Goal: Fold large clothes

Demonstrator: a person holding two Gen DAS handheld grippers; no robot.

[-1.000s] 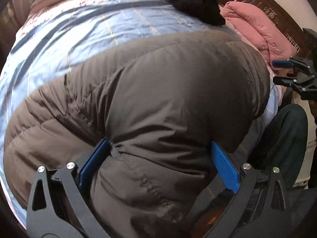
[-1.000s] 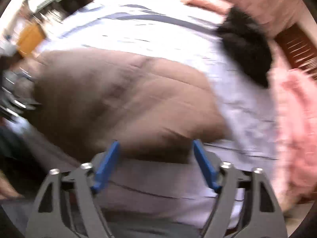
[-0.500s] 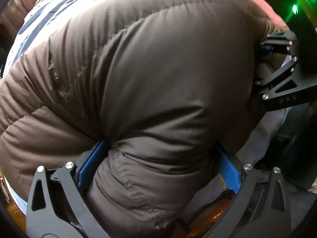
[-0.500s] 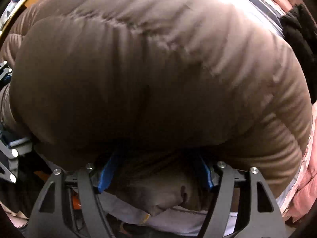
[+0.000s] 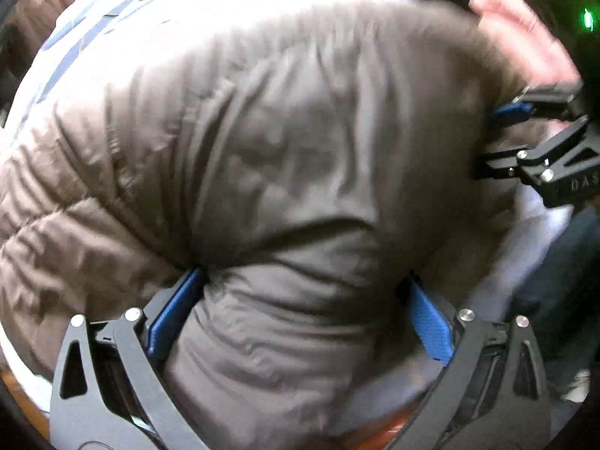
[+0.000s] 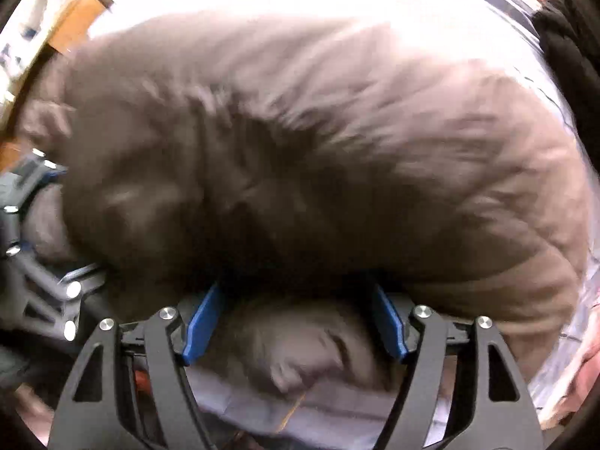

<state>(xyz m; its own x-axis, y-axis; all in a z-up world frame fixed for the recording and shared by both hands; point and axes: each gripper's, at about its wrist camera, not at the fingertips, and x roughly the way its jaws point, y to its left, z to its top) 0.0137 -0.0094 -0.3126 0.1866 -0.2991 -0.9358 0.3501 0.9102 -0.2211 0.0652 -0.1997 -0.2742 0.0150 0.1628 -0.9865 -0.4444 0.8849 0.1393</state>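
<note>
A big brown puffer jacket (image 5: 285, 157) lies bunched on the bed and fills both views (image 6: 300, 157). My left gripper (image 5: 300, 300) has its jaws spread wide around a thick fold of the jacket's near edge; the blue pads (image 5: 172, 311) press against the fabric on both sides. My right gripper (image 6: 296, 318) also stands wide with jacket fabric between its blue pads (image 6: 200, 322). The right gripper shows at the right edge of the left wrist view (image 5: 525, 138), against the jacket's far side. The left gripper shows at the left edge of the right wrist view (image 6: 33, 225). Both views are blurred.
The jacket rests on a bed with a light blue striped sheet (image 5: 157, 3). A pink quilt (image 5: 517, 26) lies at the back right. A black garment (image 6: 566, 56) lies at the far right of the right wrist view. A wooden floor strip (image 6: 71, 26) shows past the bed.
The right gripper came from off the jacket to its edge and now has fabric between its pads. Both grippers have pushed in close, and the jacket bulges and fills the views.
</note>
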